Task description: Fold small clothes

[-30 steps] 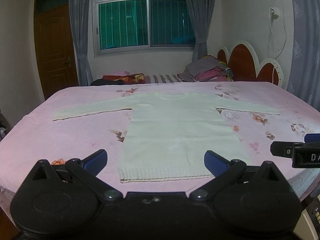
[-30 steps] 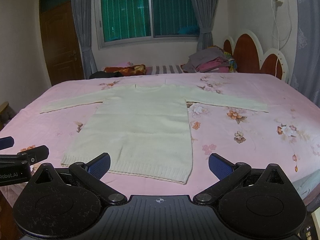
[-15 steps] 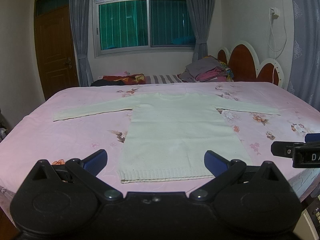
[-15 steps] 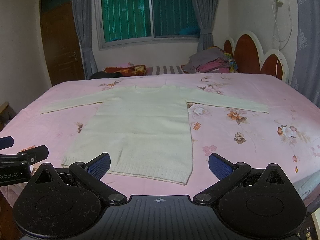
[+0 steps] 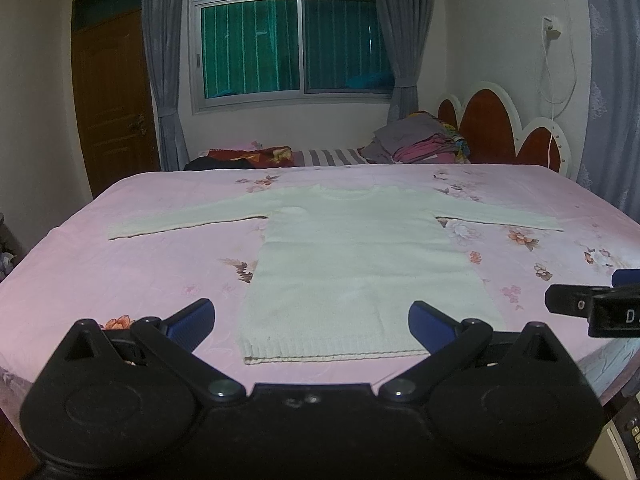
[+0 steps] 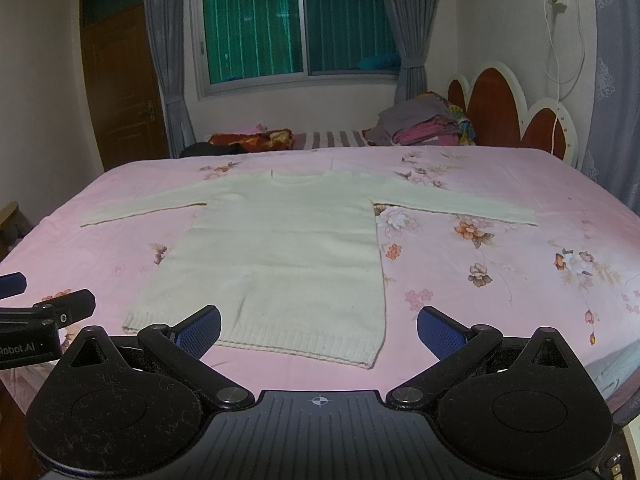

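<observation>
A cream knitted sweater (image 5: pixel 360 264) lies flat on the pink flowered bed sheet (image 5: pixel 120 272), sleeves spread out to both sides, hem towards me. It also shows in the right wrist view (image 6: pixel 280 248). My left gripper (image 5: pixel 311 322) is open and empty, held just above the hem near the bed's front edge. My right gripper (image 6: pixel 319 330) is open and empty, above the hem's right corner. Each gripper shows at the edge of the other's view: the right one (image 5: pixel 592 308), the left one (image 6: pixel 44 320).
A pile of folded clothes (image 5: pixel 420 140) and a striped pillow (image 5: pixel 332 156) lie at the far end by the red and white headboard (image 5: pixel 500 132). A wooden door (image 5: pixel 112 100) is at the left, a curtained window (image 5: pixel 292 40) behind.
Both grippers have risen and tilted very slightly; the sweater sits a touch lower in view. Nothing was gripped or let go.
</observation>
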### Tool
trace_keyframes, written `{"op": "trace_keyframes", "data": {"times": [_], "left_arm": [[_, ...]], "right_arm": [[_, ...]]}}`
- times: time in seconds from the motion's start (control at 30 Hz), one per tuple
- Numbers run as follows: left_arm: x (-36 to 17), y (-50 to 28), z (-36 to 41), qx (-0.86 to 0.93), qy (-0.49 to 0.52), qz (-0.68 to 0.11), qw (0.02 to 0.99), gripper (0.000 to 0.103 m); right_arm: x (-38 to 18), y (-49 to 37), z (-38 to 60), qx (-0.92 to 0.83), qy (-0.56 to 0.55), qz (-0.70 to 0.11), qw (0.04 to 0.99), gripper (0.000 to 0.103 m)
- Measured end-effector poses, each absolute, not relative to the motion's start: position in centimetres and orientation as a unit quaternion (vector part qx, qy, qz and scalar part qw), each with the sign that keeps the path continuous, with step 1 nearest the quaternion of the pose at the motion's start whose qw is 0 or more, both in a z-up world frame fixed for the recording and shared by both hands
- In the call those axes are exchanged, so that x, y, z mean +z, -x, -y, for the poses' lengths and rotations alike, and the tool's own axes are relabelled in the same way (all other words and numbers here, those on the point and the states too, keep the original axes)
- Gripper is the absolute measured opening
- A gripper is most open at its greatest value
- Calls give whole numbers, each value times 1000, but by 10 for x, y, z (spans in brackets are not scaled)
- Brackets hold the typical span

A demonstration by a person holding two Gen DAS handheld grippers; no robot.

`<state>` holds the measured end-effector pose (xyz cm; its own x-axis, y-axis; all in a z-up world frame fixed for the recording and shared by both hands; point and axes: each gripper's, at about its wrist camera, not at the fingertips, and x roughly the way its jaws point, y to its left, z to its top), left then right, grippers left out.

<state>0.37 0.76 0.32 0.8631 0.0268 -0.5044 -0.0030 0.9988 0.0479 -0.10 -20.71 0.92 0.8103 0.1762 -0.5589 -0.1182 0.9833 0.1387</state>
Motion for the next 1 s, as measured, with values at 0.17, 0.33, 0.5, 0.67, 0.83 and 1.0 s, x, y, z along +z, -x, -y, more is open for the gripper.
{"op": "trace_keyframes", "data": {"times": [0.17,0.33,0.5,0.67,0.83,1.0], "left_arm": [[2,-9,-9,-7,-20,-263,965,103],[-1,-26,-11,-24,-27,-261,965,103],[-4,-56,-13,-58,-24,-251,966,103],[-2,-99,-13,-70,-29,-258,963,103],[5,-134,-19,-88,-43,-250,963,103],[7,-165,-26,-90,-56,-242,964,103]], "right_arm": [[7,-5,209,76,-49,-298,950,103],[7,-21,213,64,-49,-293,953,103],[6,-46,214,46,-50,-290,955,103],[3,-79,212,29,-39,-284,958,103],[7,-115,213,6,-55,-277,959,103],[15,-141,216,-18,-67,-267,961,103]]}}
